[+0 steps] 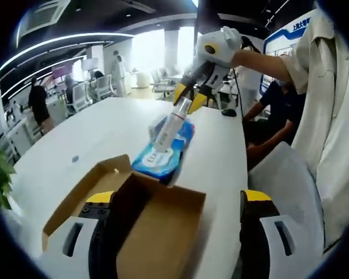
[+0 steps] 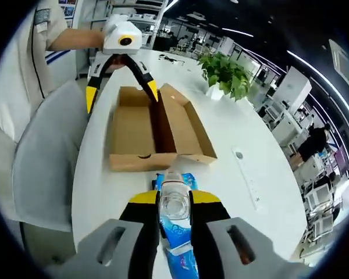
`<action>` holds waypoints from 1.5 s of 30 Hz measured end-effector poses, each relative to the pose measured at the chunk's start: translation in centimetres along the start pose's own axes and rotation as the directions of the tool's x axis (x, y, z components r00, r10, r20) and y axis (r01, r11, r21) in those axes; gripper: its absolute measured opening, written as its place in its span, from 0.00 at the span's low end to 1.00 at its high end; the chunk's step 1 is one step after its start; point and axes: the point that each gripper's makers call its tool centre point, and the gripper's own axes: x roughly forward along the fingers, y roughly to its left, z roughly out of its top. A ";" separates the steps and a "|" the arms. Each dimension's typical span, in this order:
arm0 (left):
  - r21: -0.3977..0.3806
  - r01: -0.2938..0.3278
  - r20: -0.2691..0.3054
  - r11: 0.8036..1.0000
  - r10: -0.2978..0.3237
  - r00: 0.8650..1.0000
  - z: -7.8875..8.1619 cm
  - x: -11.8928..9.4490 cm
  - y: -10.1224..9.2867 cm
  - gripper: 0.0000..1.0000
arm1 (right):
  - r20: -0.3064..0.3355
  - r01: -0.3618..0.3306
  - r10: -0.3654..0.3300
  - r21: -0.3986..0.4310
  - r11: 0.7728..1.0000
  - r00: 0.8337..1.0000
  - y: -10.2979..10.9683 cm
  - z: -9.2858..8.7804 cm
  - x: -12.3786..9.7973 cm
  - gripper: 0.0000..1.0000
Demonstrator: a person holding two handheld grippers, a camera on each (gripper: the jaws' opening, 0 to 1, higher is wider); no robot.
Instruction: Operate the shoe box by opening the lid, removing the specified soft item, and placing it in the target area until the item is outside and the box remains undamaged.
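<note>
Right tongs: We find the right gripper (image 2: 174,216) with its jaws drawn narrow, clamped on a clear tube-like item (image 2: 174,204) that sits between them. In the left gripper view the same gripper (image 1: 189,99) reaches down from the far side of the table, the clear item (image 1: 173,125) pointing at the packet.

Left tongs: We find the left gripper (image 1: 177,232) standing wide, its jaws either side of the near box wall and gripping nothing. In the right gripper view it (image 2: 121,87) hangs over the far end of the box.

Shoe box: The cardboard box (image 2: 154,131) lies open on the white table (image 2: 250,168), lid folded flat beside the tray. We see no tear or crush on what shows.

Soft item: A blue and white soft packet (image 1: 163,154) lies on the table outside the box, just beyond its far wall in the left gripper view. In the right gripper view the packet (image 2: 177,232) lies under the right jaws, near side of the box.

Step in hand: We judge the lid opened and the item out; placing is underway or finishing.

Contact: We cannot tell whether the clear item touches or belongs to the packet.

Next move: We judge it calls for settling the packet in the target area, easing the right jaws apart, and lifting clear without knocking the box.
</note>
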 end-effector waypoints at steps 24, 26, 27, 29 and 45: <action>-0.073 -0.178 0.048 0.981 0.181 0.982 -2.2 -4.7 1.3 1.00 | -0.210 -0.102 0.078 -0.105 0.989 0.975 -7.2 -3.1 3.3 0.16; -0.084 -0.189 0.054 0.978 0.194 0.980 -2.3 -5.0 1.2 1.00 | -0.223 -0.113 0.086 -0.112 0.987 0.971 -7.5 -3.2 3.6 0.16; -0.087 -0.190 0.056 0.978 0.196 0.979 -2.4 -5.1 1.2 1.00 | -0.234 -0.122 0.092 -0.115 0.986 0.968 -7.6 -3.4 3.9 0.16; -0.101 -0.203 0.064 0.974 0.210 0.976 -2.4 -5.4 1.3 1.00 | -0.255 -0.141 0.106 -0.120 0.983 0.961 -7.8 -3.6 4.4 0.16; -0.163 -0.267 0.038 0.950 0.277 0.960 -4.9 -8.1 1.3 1.00 | -0.380 -0.222 0.146 -0.166 0.961 0.914 -9.1 -5.8 7.8 0.17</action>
